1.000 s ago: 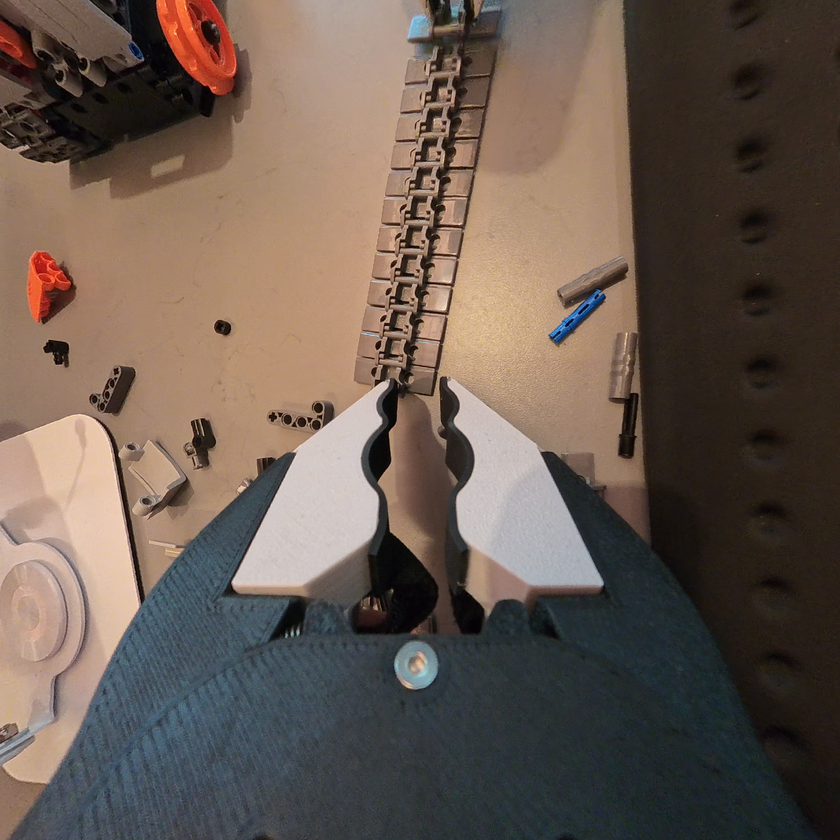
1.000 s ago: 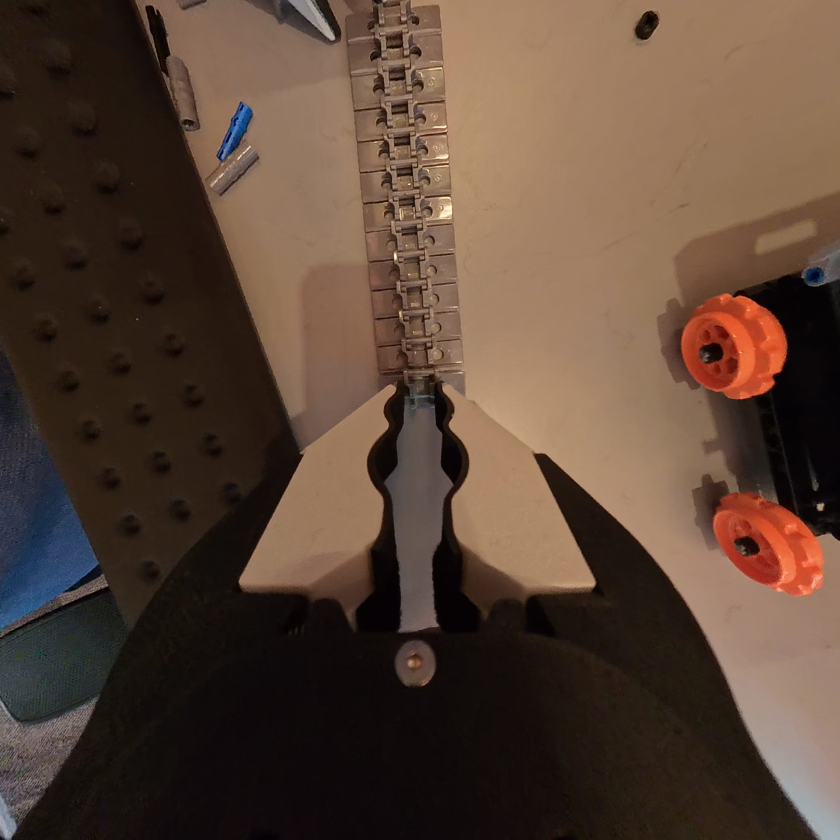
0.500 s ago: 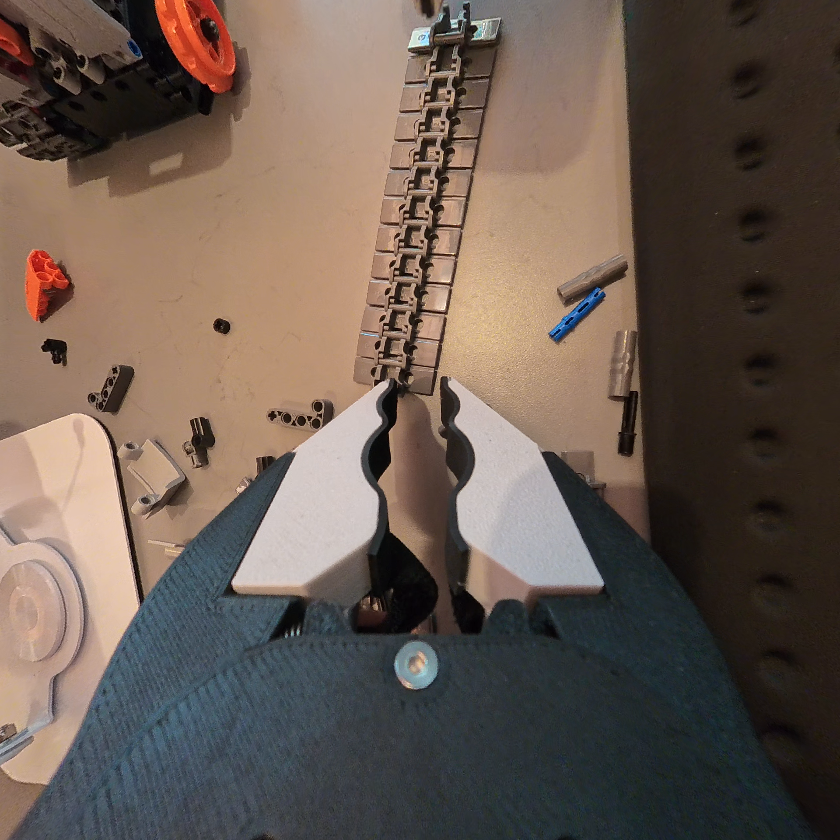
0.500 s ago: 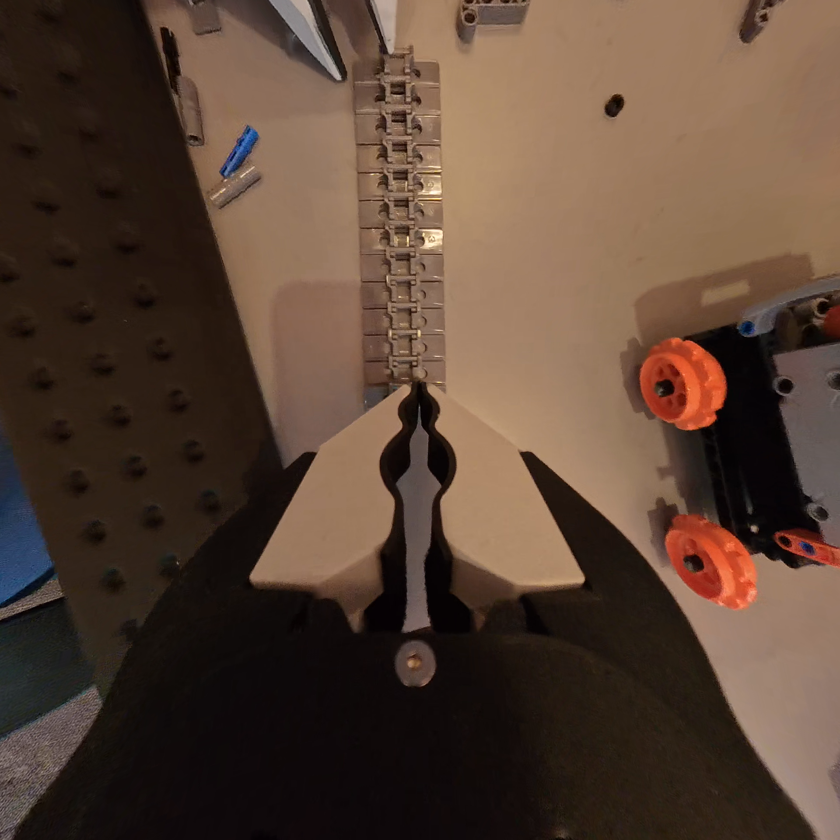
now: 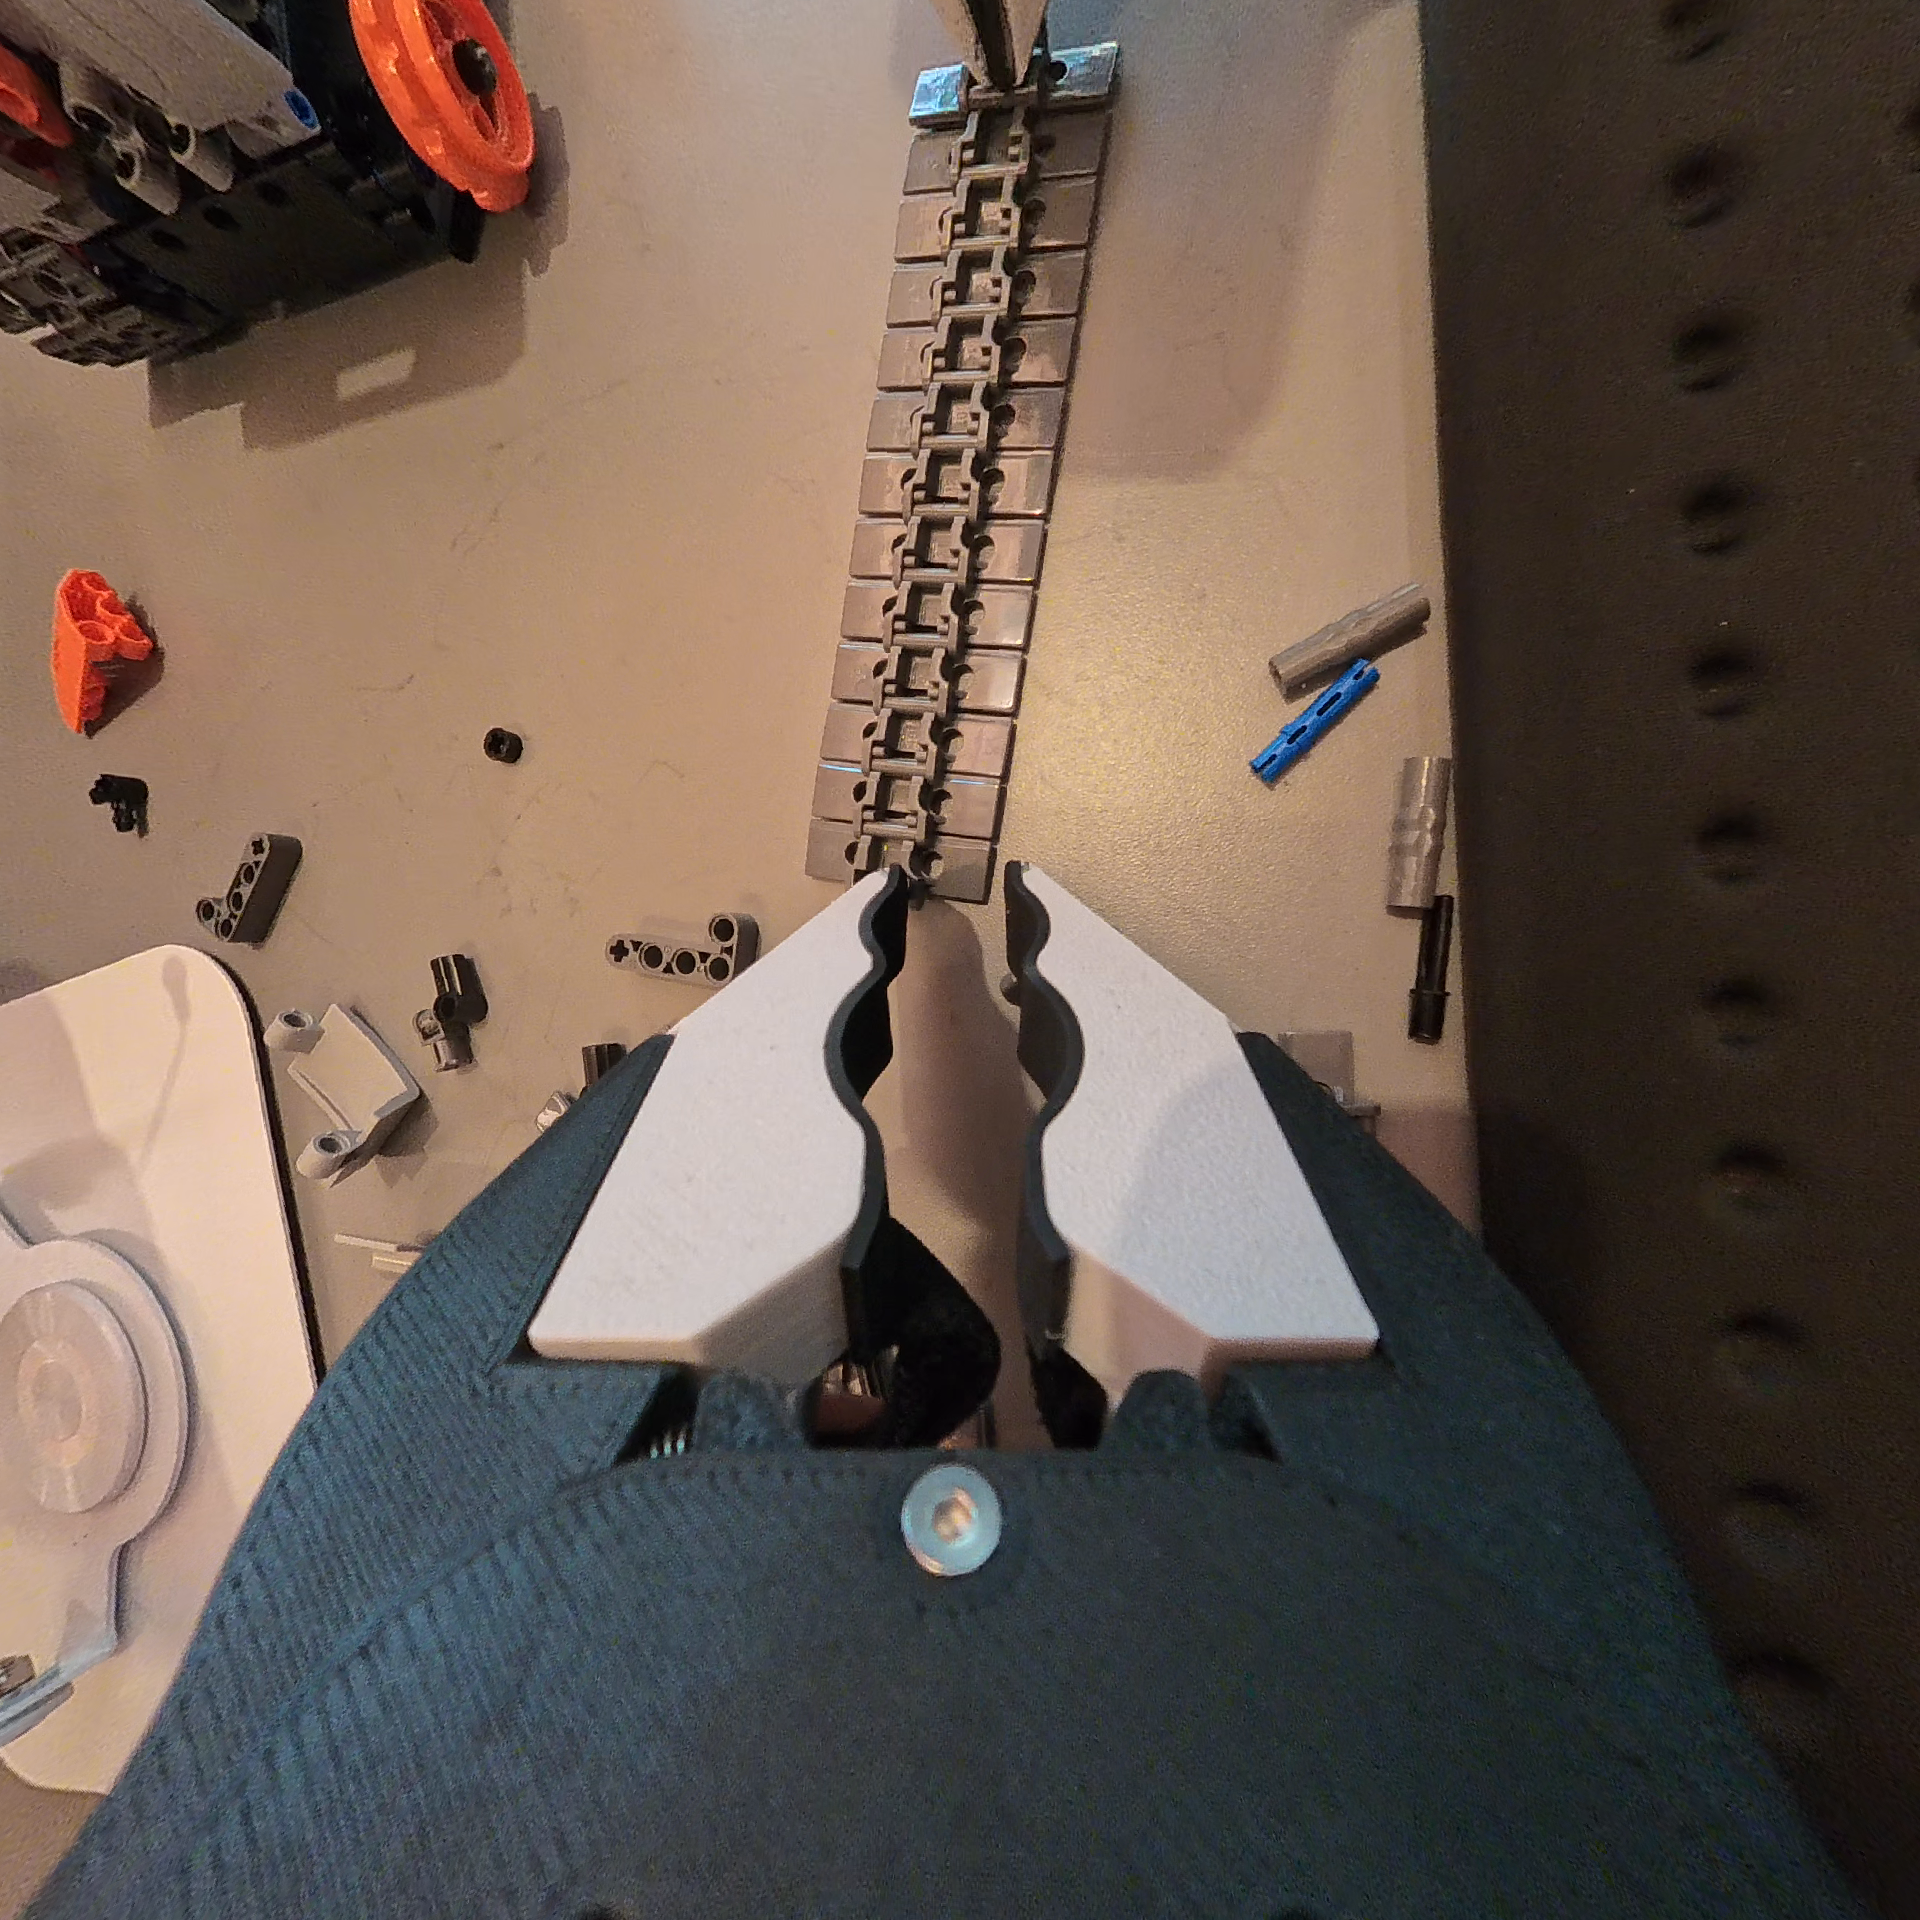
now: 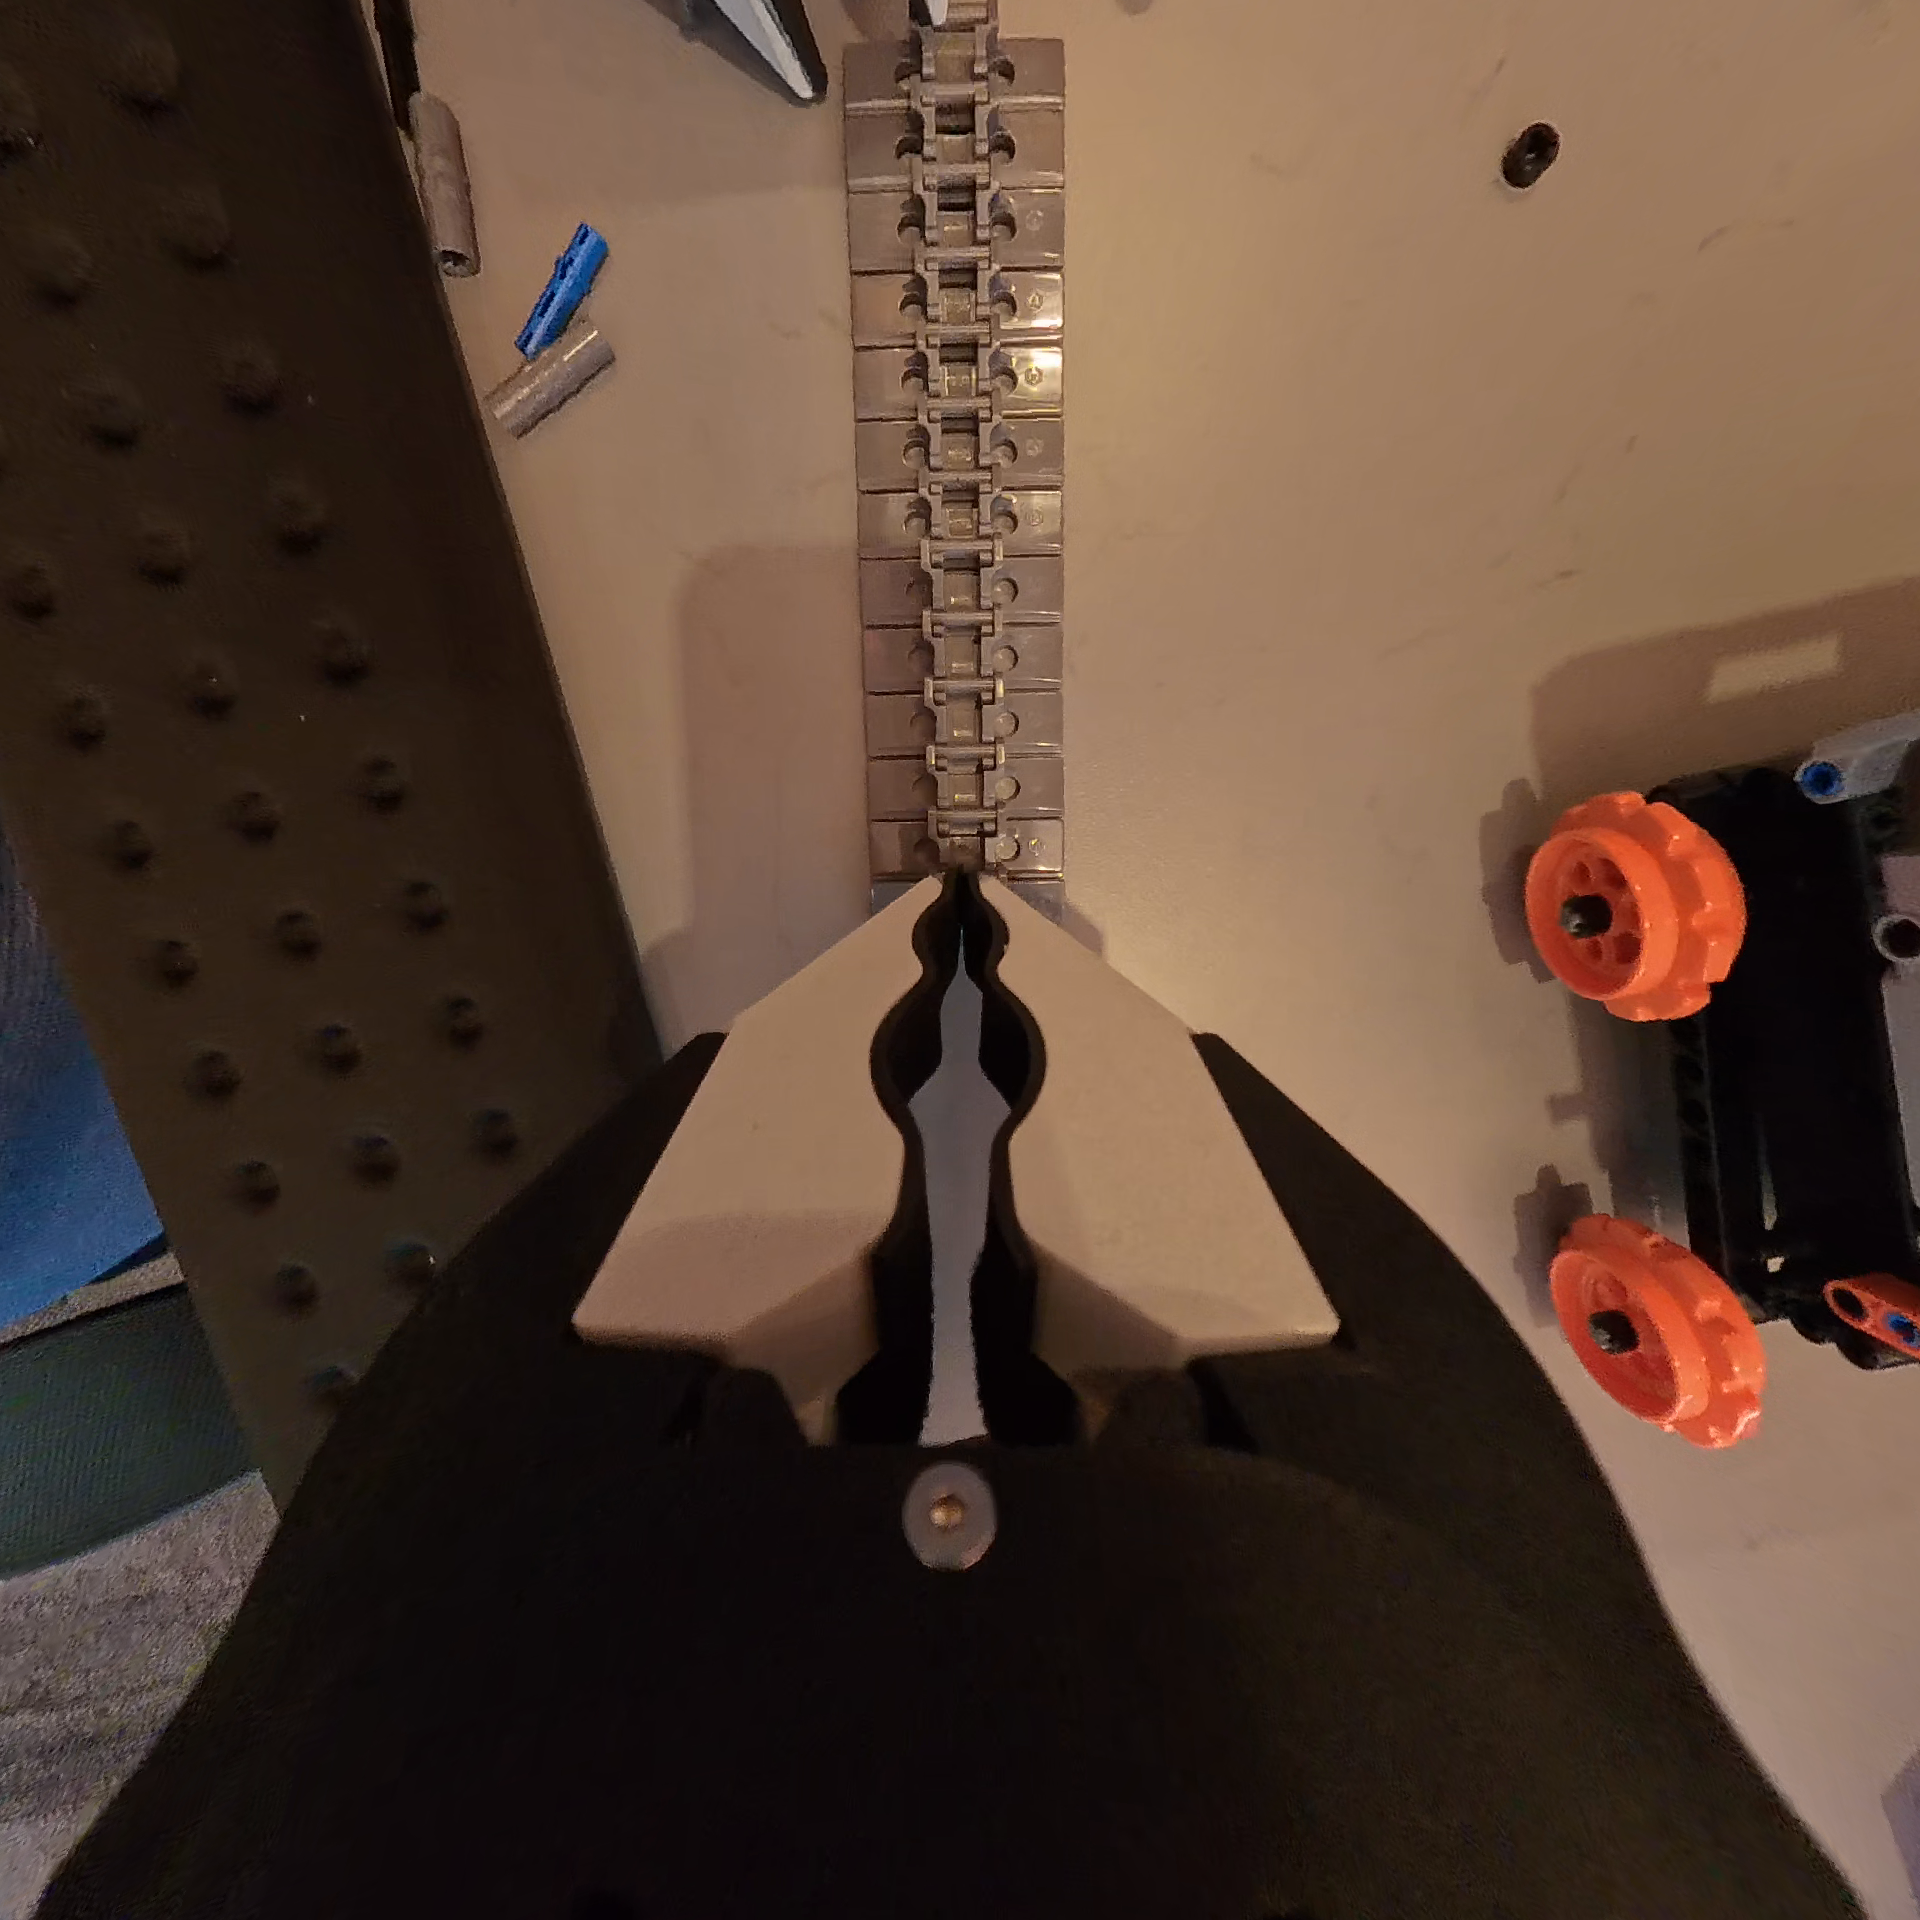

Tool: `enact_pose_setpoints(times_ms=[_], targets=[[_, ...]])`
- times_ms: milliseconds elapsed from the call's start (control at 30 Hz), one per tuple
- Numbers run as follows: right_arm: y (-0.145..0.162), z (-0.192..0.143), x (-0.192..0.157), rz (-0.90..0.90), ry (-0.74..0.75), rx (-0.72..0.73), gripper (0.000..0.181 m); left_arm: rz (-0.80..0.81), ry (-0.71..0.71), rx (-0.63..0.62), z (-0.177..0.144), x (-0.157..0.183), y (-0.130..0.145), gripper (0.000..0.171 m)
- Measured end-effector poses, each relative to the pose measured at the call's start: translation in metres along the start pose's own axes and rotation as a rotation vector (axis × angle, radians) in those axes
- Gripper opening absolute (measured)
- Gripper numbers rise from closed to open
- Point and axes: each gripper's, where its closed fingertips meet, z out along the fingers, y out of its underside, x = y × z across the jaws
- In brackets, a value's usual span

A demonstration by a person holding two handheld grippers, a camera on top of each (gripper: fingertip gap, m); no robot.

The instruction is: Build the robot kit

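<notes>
We see the right tool (image 6: 963, 881) pinched on the near end of the grey track chain (image 6: 958, 468) lying on the tabletop (image 6: 1351, 416); the left tool (image 5: 951, 883) gapes, empty, at its opposite end (only that view shows scattered small parts (image 5: 681, 948)).

grey linked track strip (image 5: 951, 499), flat, straight, on table (image 5: 623, 520), end pinched

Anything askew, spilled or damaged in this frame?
Nothing looks damaged. The grey track chain lies straight and flat on the table. Small loose parts, such as a blue pin and an orange piece, are scattered around it.
</notes>
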Motion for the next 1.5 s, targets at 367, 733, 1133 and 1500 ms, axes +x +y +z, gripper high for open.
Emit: enact_pose_setpoints(times_ms=[367, 733, 1133, 1500], targets=[[0.001, 0.001, 0.0, -0.072, -0.104, -0.215, 0.0, 0.004, -0.007, -0.011, 0.0, 0.0, 0.0, 0.018], [0.001, -0.001, 0.001, -0.152, -0.086, -0.302, 0.007, -0.006, -0.05, 0.008, -0.009, -0.009, 0.002, 0.019], [-0.143, 0.024, -0.077, -0.309, -0.115, 0.231, 0.012, -0.134, -0.252, -0.015, -0.047, -0.056, 0.032, 0.019], [-0.144, 0.073, -0.078, -0.3, -0.147, 0.111, 0.005, -0.124, -0.263, -0.03, -0.049, -0.055, 0.037, 0.019]])
